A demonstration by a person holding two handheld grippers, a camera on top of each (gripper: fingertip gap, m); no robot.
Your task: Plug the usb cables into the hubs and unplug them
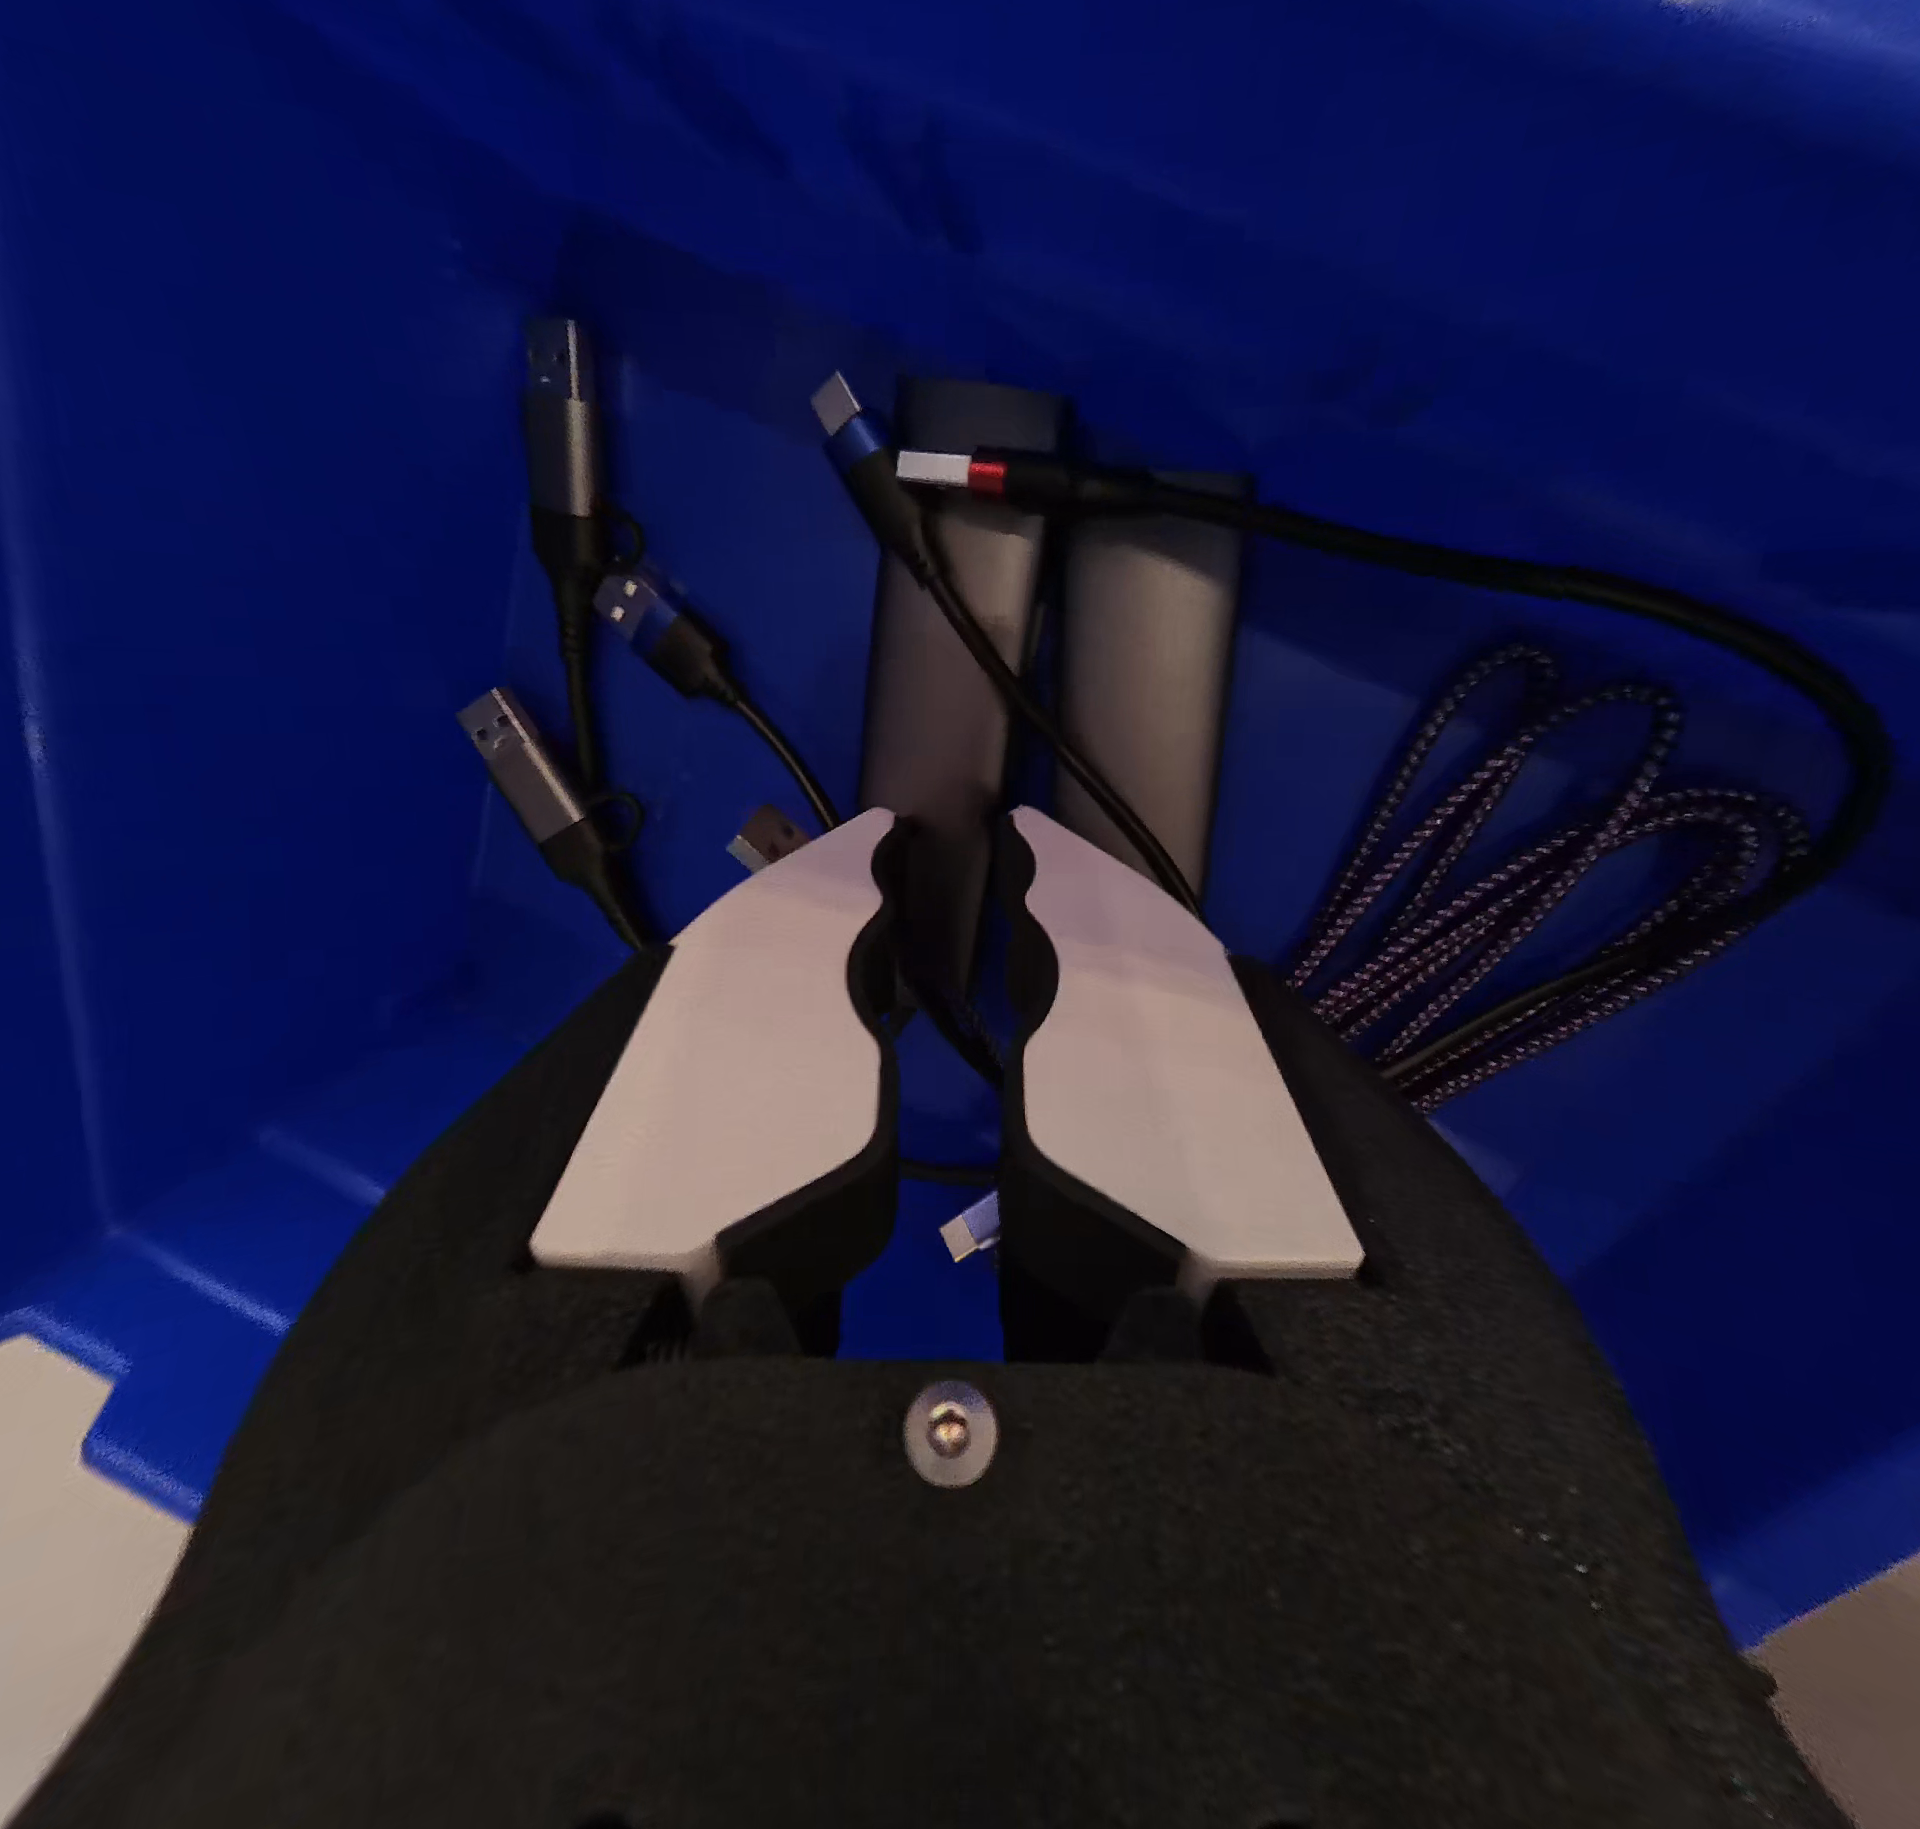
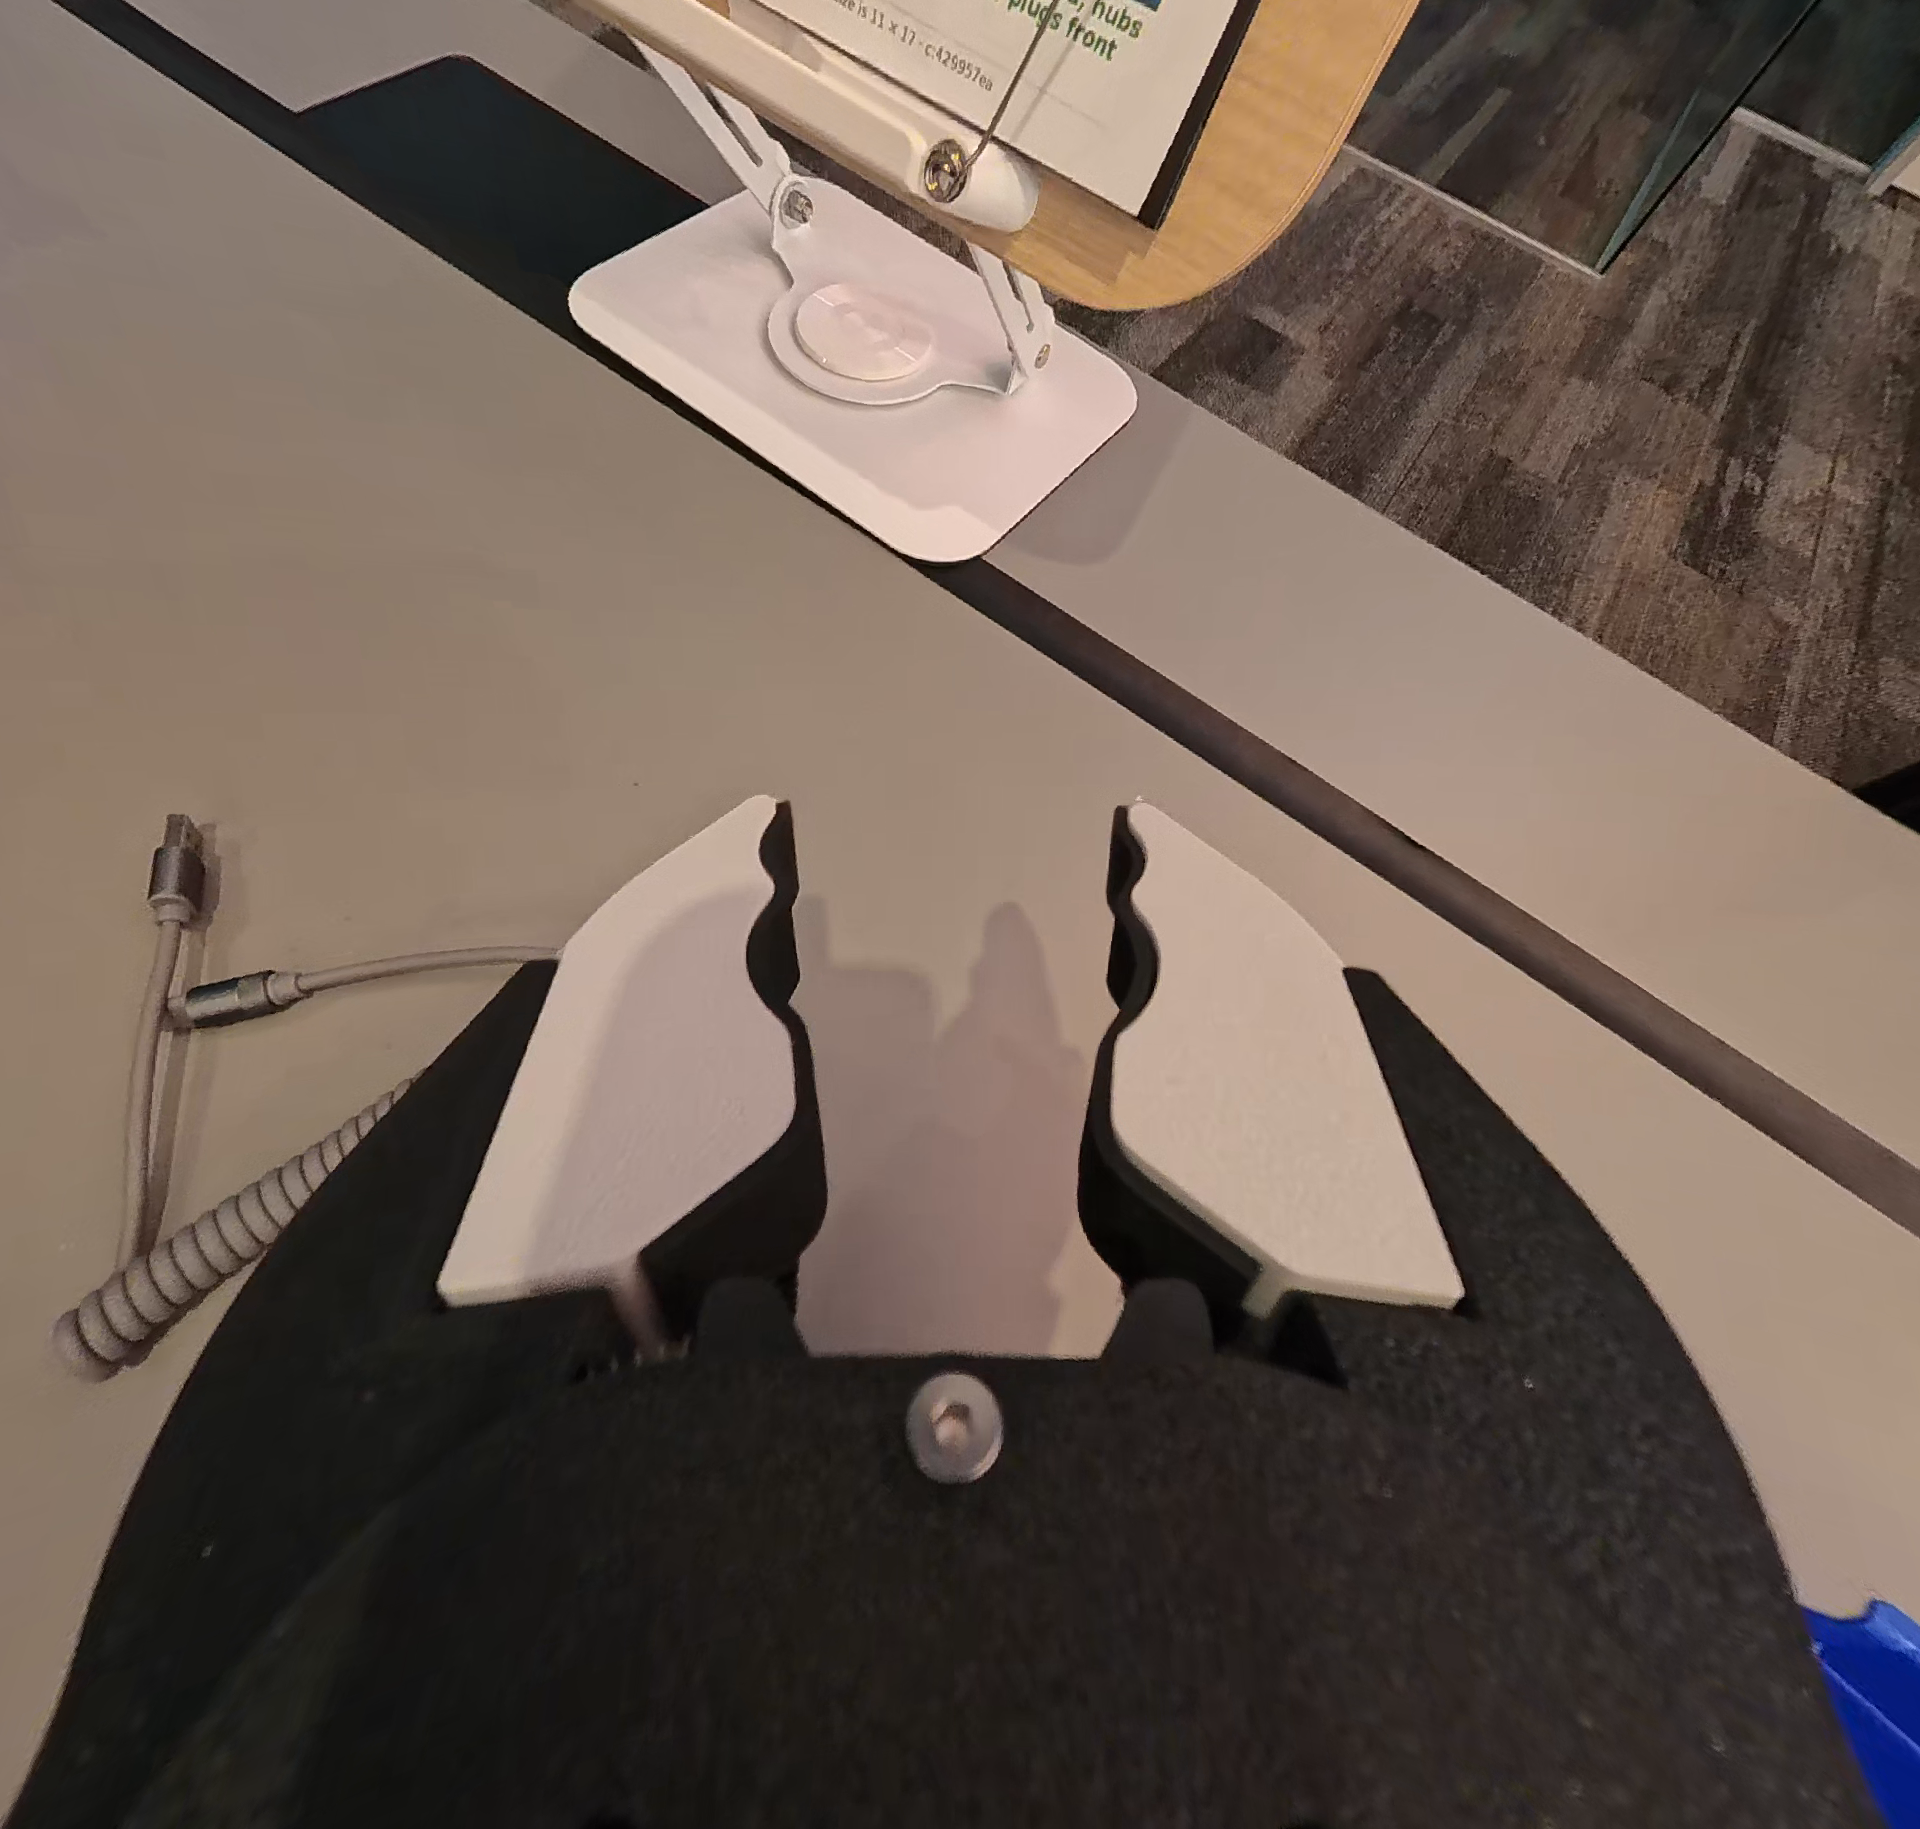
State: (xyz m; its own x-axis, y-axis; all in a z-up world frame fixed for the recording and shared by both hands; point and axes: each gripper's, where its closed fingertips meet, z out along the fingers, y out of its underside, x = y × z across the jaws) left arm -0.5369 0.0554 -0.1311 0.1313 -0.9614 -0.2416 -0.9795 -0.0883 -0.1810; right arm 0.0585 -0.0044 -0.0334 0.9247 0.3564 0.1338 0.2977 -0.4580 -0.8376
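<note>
Reaching into blue bin (image 1: 312, 429), left claw (image 1: 951, 823) nearly closed around grey hub (image 1: 940, 699); right claw (image 2: 951, 823) wide apart, holding nothing. Next: squeeze, lift hub out.

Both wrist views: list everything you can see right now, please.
Blue plastic bin: one, holds the hubs and cables.
Grey bar-shaped hubs: two, side by side, bin middle.
Loose USB plugs: several, silver, blue, red, around the hubs.
Purple braided cable: one, coiled, bin right.
Grey coiled cable: one, on grey table, left.
White stand: one, table edge.
Left gripper: narrow gap over the hubs.
Right gripper: open, empty.
</note>
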